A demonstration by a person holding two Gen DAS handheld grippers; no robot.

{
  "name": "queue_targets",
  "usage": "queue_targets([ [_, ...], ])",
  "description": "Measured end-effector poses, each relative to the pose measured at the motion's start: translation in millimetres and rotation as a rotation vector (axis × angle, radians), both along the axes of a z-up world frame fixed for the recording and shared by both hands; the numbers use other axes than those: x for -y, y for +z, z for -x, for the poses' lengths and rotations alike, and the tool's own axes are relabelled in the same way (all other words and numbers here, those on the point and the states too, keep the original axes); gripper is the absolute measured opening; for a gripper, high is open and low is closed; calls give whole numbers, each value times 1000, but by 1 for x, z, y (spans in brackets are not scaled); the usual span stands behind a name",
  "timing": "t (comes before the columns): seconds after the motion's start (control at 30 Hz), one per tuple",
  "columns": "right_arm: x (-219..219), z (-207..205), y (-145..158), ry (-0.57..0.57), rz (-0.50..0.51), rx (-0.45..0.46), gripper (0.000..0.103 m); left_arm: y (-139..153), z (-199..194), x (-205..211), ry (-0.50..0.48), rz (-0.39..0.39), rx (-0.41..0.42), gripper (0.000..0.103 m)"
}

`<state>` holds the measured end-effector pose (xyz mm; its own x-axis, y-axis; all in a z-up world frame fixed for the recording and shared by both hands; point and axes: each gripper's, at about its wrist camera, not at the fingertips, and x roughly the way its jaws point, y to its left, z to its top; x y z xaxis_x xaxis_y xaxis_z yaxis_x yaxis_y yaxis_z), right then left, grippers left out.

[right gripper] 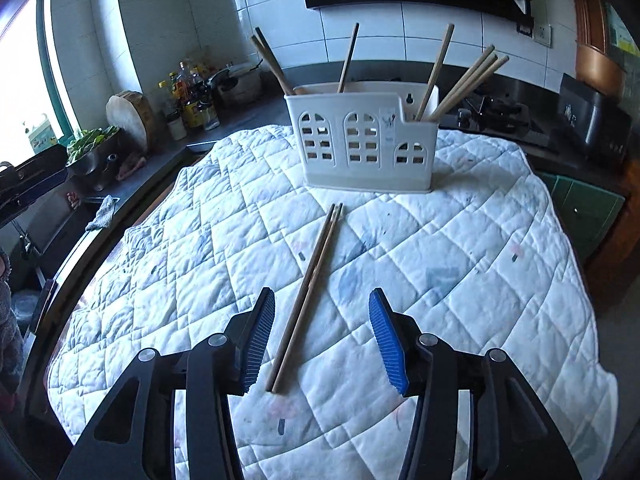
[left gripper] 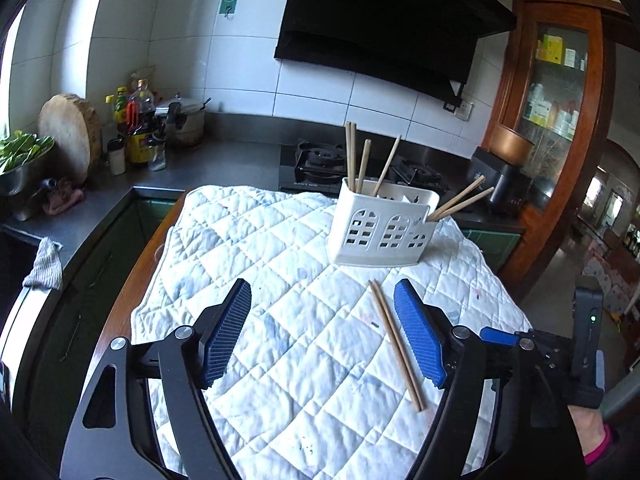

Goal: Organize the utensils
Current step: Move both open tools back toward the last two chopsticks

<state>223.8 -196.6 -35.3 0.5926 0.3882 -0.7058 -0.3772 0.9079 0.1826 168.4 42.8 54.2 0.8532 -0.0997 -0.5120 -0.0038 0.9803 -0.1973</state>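
A white utensil holder (left gripper: 382,226) with arched cut-outs stands on a white quilted cloth (left gripper: 280,280) and holds several wooden chopsticks. It also shows in the right wrist view (right gripper: 366,146). A pair of wooden chopsticks (left gripper: 396,340) lies flat on the cloth in front of the holder, side by side. My left gripper (left gripper: 322,308) is open and empty, with the pair just inside its right finger. My right gripper (right gripper: 322,336) is open and empty, above the near end of the pair (right gripper: 308,300), which lies between its fingers.
The cloth (right gripper: 460,260) covers a wooden table. Behind runs a dark counter (left gripper: 180,168) with bottles (left gripper: 138,128), a round wooden board (left gripper: 70,132), a bowl of greens (left gripper: 20,160) and a gas hob (left gripper: 320,164). A wooden cabinet (left gripper: 560,100) stands at the right.
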Motion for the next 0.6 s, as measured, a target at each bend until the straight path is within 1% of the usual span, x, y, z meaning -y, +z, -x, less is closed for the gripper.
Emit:
queue_targets([
  [0.07, -3, 2, -11, -3, -25, -27, 41, -12, 10, -6, 23, 9, -10, 74],
  [0.2, -9, 1, -31, -15, -54, -70, 37, -36, 24, -18, 68, 50, -47, 74],
  [0.23, -11, 0, -36, -17, -56, -81, 34, -42, 27, -21, 79, 60, -59, 74],
  [0.33, -14, -4, -48, -27, -64, -110, 32, -58, 35, -28, 109, 57, -88, 74],
  [0.37, -14, -5, -52, -31, -70, -120, 30, -63, 37, -29, 119, 52, -96, 74],
  [0.47, -12, -11, -61, -47, -87, -142, 25, -73, 43, -35, 136, 58, -115, 74],
  [0.6, -12, -19, -68, -59, -114, -165, 22, -80, 44, -40, 155, 61, -131, 74],
])
